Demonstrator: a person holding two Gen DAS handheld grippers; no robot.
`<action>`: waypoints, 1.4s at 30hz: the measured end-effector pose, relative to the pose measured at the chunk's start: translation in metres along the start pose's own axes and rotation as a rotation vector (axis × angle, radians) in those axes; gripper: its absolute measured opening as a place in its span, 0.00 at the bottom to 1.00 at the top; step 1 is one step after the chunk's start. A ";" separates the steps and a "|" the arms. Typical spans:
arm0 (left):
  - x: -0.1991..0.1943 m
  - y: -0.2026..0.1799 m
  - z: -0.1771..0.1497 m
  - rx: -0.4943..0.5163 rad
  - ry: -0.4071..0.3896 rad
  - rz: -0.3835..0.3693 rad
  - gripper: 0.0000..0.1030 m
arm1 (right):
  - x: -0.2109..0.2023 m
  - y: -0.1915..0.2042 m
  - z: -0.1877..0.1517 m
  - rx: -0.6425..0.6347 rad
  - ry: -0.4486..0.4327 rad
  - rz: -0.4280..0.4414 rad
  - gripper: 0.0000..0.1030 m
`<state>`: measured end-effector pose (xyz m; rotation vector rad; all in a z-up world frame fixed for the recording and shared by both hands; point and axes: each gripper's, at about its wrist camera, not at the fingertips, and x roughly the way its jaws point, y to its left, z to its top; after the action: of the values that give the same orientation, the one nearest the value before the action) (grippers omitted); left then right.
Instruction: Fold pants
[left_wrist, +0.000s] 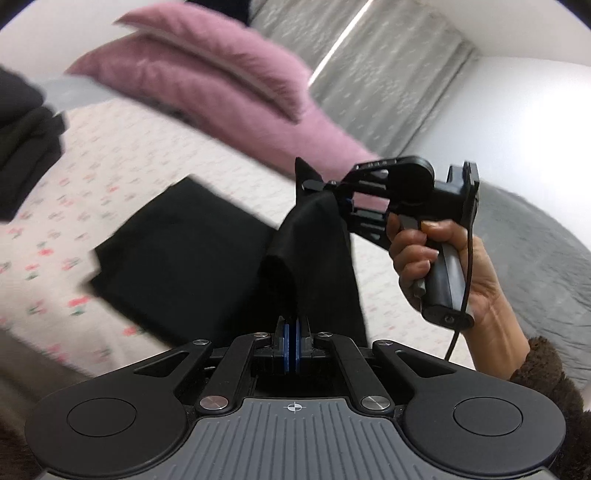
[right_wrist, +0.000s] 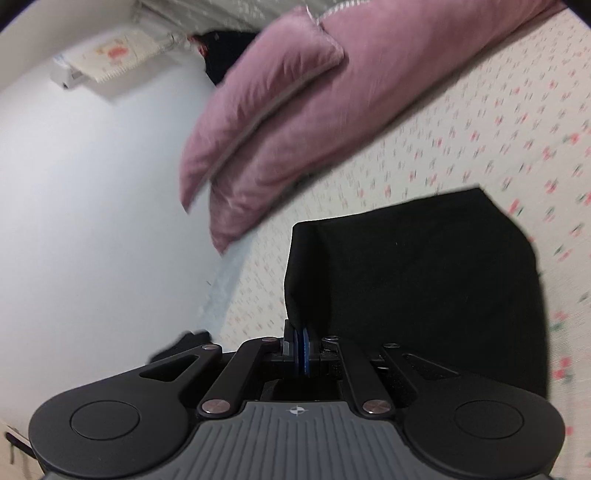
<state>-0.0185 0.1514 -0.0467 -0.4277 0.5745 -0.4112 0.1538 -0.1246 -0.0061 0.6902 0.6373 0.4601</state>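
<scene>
The black pants (left_wrist: 184, 251) lie partly flat on the floral bed sheet (left_wrist: 92, 155), with one end lifted off it. My left gripper (left_wrist: 293, 332) is shut on a raised fold of the black cloth. My right gripper (left_wrist: 328, 186), seen in the left wrist view with the hand on its handle, is shut on the upper corner of the same lifted cloth. In the right wrist view the right gripper (right_wrist: 301, 345) pinches the pants' (right_wrist: 424, 277) edge, the rest spreading over the sheet (right_wrist: 480, 129).
Two pink pillows (left_wrist: 221, 81) lie at the head of the bed and also show in the right wrist view (right_wrist: 280, 122). Dark folded clothes (left_wrist: 26, 147) sit at the left. A grey blanket (left_wrist: 535, 258) lies at the right, near a white wall (right_wrist: 92, 184).
</scene>
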 end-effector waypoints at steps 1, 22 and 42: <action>0.002 0.005 0.001 0.002 0.026 0.017 0.07 | 0.010 -0.001 -0.005 0.002 0.018 -0.012 0.07; 0.055 0.017 0.079 0.212 0.158 -0.017 0.53 | -0.037 -0.016 -0.035 -0.159 0.138 -0.127 0.60; 0.125 0.004 0.099 0.152 0.109 0.004 0.02 | -0.069 -0.038 -0.050 -0.222 0.107 -0.103 0.64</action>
<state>0.1374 0.1209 -0.0269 -0.2599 0.6448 -0.4725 0.0776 -0.1687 -0.0361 0.4222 0.7072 0.4662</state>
